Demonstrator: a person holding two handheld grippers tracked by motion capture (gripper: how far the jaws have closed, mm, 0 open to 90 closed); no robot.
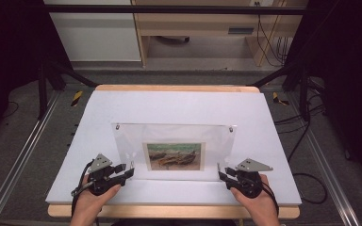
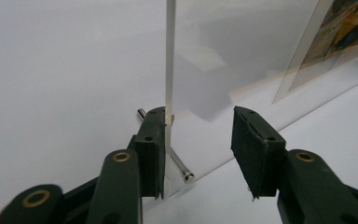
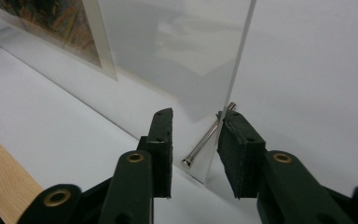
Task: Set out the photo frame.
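The clear acrylic frame (image 1: 174, 150) stands upright on the white board (image 1: 179, 106) (a boat picture (image 1: 174, 156) sits inside it). At the frame's lower left corner the left gripper (image 1: 128, 171) has its jaws spread around the edge, one pad beside the metal pin (image 2: 179, 165). At the lower right corner the right gripper (image 1: 221, 175) also straddles the edge with open jaws.

Both forearms come in from six o'clock in the high view, one hand wrapped around each tool. The left tongs (image 1: 131, 170) sit at about seven o'clock, their black jaws pointing toward two o'clock. The right tongs (image 1: 220, 173) sit at about five o'clock, jaws pointing toward ten o'clock. Each carries a grey three-cornered plate on top, with a cable trailing back past the wrist. In the left gripper view, the left tongs (image 2: 198, 140) stand parted. In the right gripper view, the right tongs (image 3: 196, 144) stand parted too.
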